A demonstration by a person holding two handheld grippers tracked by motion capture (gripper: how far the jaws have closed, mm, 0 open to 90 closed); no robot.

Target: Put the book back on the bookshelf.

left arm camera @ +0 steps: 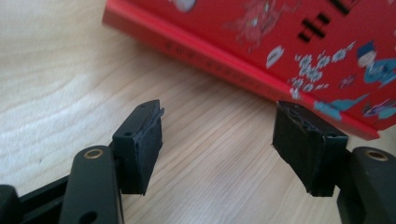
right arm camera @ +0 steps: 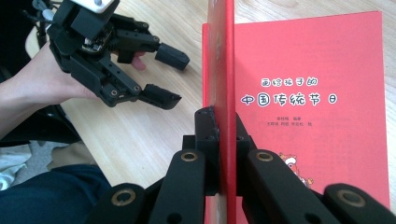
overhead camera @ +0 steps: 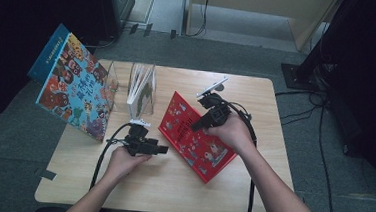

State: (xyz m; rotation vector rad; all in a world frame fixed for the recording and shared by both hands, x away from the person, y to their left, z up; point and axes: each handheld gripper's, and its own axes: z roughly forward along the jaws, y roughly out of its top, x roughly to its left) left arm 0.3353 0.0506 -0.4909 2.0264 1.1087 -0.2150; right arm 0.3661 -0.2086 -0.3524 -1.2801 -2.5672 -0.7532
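Observation:
A red picture book (overhead camera: 208,150) lies on the wooden table (overhead camera: 170,185) at the middle right. My right gripper (overhead camera: 195,127) is shut on its front cover (right arm camera: 220,56), which stands edge-on between the pads above the red title page (right arm camera: 308,93). My left gripper (overhead camera: 163,148) rests low on the table just left of the book, open with nothing between its fingers. In the left gripper view its jaws (left arm camera: 217,144) face the book's spine (left arm camera: 224,58) with bare wood between them. It also appears in the right gripper view, where the left gripper (right arm camera: 166,74) sits beside the raised cover.
A large colourful picture book (overhead camera: 74,85) leans at the table's left edge. A clear stand (overhead camera: 142,88) holding thin white books is at the back middle. Cables (overhead camera: 321,110) run over the floor to the right. Bare wood lies in front of both hands.

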